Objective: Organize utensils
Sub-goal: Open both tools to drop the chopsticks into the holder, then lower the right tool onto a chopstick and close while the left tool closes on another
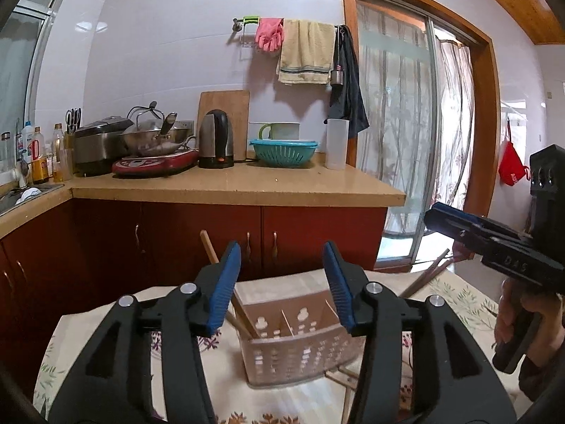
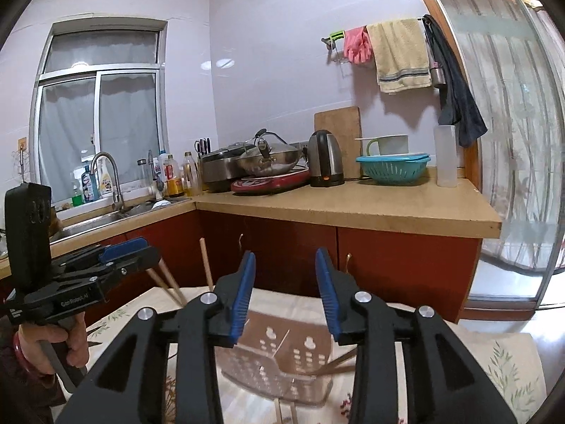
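Observation:
A translucent pinkish utensil holder [image 1: 293, 353] with divided compartments stands on the floral tablecloth [image 1: 466, 304]. My left gripper [image 1: 281, 258] hangs open above it, nothing pressed between its blue pads. Wooden chopsticks [image 1: 243, 314] stand in the holder's left compartment and lean left behind the left finger. More chopsticks [image 1: 423, 277] lean out to the right, below my right gripper [image 1: 436, 217]. In the right wrist view my right gripper [image 2: 286, 296] is open over the holder [image 2: 279, 364], with chopsticks [image 2: 335, 362] slanting in its right side. My left gripper [image 2: 141, 247] sits at the left above other chopsticks [image 2: 169, 284].
Loose chopsticks [image 1: 339, 378] lie on the cloth under the holder's front. Beyond the table are red cabinets [image 1: 197, 233] and a counter [image 1: 247, 187] with a kettle [image 1: 215, 141], wok, teal colander [image 1: 284, 152] and white cup. A sliding glass door [image 1: 399, 148] is at right.

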The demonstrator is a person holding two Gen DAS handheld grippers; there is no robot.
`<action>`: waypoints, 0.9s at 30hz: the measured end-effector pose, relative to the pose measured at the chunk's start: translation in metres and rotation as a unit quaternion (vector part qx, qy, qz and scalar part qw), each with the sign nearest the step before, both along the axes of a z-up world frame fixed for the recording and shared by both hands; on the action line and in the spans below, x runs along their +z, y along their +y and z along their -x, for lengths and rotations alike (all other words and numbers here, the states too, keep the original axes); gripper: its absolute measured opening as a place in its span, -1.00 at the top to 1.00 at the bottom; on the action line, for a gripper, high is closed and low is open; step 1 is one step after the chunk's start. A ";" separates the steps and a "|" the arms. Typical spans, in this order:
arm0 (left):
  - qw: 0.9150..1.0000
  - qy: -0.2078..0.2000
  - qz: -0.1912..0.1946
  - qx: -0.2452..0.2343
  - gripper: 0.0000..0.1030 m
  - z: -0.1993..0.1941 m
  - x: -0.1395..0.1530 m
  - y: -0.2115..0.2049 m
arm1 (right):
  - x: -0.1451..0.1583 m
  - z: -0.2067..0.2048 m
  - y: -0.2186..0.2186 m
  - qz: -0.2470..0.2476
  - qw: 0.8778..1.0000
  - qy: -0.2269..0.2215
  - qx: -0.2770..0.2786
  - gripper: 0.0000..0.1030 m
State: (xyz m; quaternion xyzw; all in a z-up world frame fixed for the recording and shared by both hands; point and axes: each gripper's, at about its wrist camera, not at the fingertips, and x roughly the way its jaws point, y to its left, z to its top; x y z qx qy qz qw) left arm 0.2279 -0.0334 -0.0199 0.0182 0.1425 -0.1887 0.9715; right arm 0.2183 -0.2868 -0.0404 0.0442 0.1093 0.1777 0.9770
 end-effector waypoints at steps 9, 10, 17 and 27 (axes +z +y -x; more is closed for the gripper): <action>1.000 0.002 -0.011 0.000 0.02 0.048 -0.019 0.003 | -0.018 0.045 -0.009 0.013 1.000 0.009 -0.012 0.29; 1.000 0.005 -0.013 0.000 0.02 0.051 -0.022 0.003 | -0.024 0.051 -0.010 0.015 1.000 0.012 -0.013 0.29; 0.999 0.029 -0.030 0.012 0.02 0.083 -0.063 0.007 | -0.075 0.085 -0.018 0.014 0.999 0.044 -0.012 0.29; 0.993 0.110 -0.039 0.032 0.02 0.113 -0.141 0.024 | -0.179 0.115 -0.022 0.028 0.988 0.152 -0.018 0.30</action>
